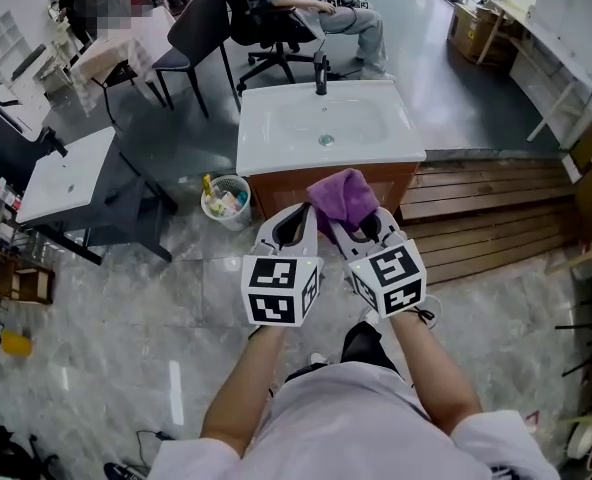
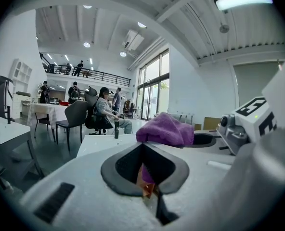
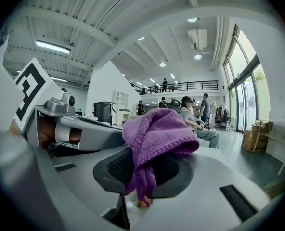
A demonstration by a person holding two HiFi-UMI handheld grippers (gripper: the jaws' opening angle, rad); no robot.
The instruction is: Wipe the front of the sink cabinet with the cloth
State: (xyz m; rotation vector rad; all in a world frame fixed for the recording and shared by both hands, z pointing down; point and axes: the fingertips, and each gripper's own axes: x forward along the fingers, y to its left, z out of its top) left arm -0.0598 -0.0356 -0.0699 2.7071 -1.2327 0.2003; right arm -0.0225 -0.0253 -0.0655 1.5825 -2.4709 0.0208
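Observation:
The sink cabinet's brown wooden front (image 1: 281,184) stands under a white basin (image 1: 326,124) with a black faucet (image 1: 321,72), just ahead of both grippers. A purple cloth (image 1: 342,197) bunches over the tip of my right gripper (image 1: 360,226), which is shut on the cloth; in the right gripper view the purple cloth (image 3: 157,134) drapes over the jaws and hangs down between them. My left gripper (image 1: 298,216) is beside it on the left, shut and holding nothing. In the left gripper view the cloth (image 2: 166,129) shows just past the tip of my left gripper (image 2: 142,146).
A small bin (image 1: 226,200) with bottles stands at the cabinet's left foot. Wooden steps (image 1: 486,208) run along its right. A second white sink unit (image 1: 66,173) is at the left. A black chair (image 1: 191,36) and a seated person (image 1: 311,3) are behind the basin.

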